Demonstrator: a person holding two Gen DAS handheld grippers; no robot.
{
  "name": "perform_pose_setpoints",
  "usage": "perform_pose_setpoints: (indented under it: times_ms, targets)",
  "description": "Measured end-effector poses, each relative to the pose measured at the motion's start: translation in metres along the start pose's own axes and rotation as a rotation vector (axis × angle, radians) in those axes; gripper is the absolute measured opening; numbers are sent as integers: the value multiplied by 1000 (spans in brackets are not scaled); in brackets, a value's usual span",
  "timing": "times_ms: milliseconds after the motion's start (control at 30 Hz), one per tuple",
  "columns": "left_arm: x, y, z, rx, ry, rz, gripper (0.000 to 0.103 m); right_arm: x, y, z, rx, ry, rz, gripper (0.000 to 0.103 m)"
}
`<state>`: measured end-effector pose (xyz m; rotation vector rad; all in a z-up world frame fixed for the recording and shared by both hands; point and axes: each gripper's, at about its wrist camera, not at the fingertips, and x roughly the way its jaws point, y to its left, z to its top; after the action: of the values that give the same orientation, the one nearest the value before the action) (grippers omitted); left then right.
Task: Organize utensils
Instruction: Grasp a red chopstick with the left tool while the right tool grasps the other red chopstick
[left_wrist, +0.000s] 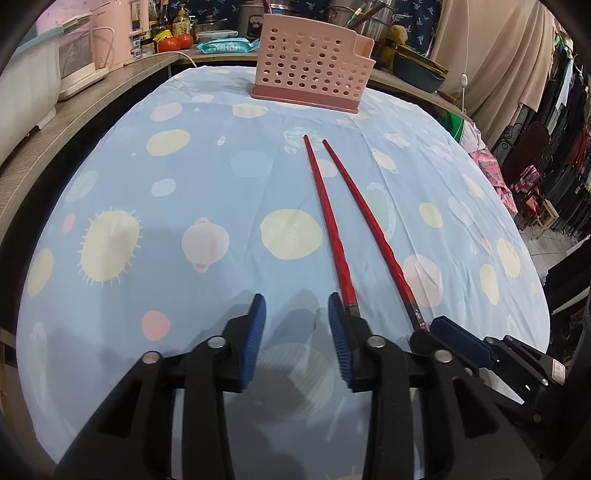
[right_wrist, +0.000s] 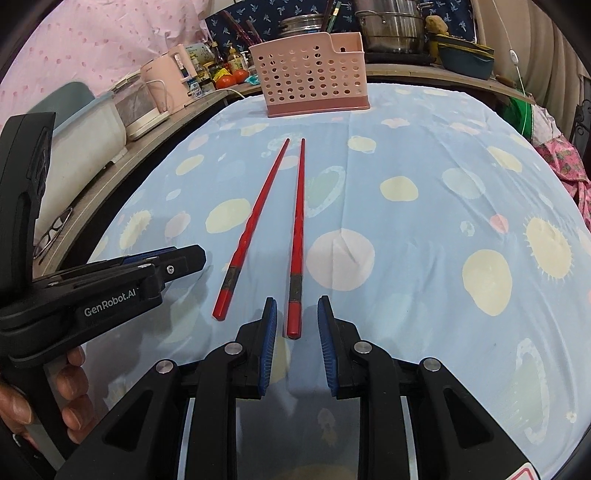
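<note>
Two red chopsticks (left_wrist: 334, 225) run up frame centre toward the pink utensil basket (left_wrist: 312, 62), top centre; left gripper (left_wrist: 296, 314) jaws apart, nothing between. Right wrist view: right gripper (right_wrist: 295, 317) jaws apart, straddling the right chopstick's (right_wrist: 297, 236) near end without touching it.

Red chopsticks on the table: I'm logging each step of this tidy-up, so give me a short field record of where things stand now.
chopsticks: two red chopsticks, lying side by side on the cloth, apart, tips toward the basket
basket: pink perforated basket, upright at the far edge, no chopstick in it yet
surface: blue planet-print tablecloth
right gripper: open, jaws astride the butt end of the right-hand chopstick, pads not pressing
left gripper: open, nothing between its jaws; left-hand chopstick lies just outside its right finger
</note>
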<state>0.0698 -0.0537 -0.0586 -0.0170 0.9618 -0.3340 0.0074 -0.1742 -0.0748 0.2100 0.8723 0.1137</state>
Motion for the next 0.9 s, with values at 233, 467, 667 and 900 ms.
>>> perform_pose_setpoints:
  times_ms: [233,467,667,900]
  targets:
    - [3,-10,-4,28,10,-15,35,3,-4,-3,2,-4,-17,11]
    - [3,-19,-7,49,11,-24,39,1,-9,-4,15,-14,-23,7]
    - [7,-23,-10,62,17,-20,40,0,-15,-4,34,-17,-28,7]
    - [9,-26,-11,75,11,-15,39,-1,-16,-5,35,-18,-28,7]
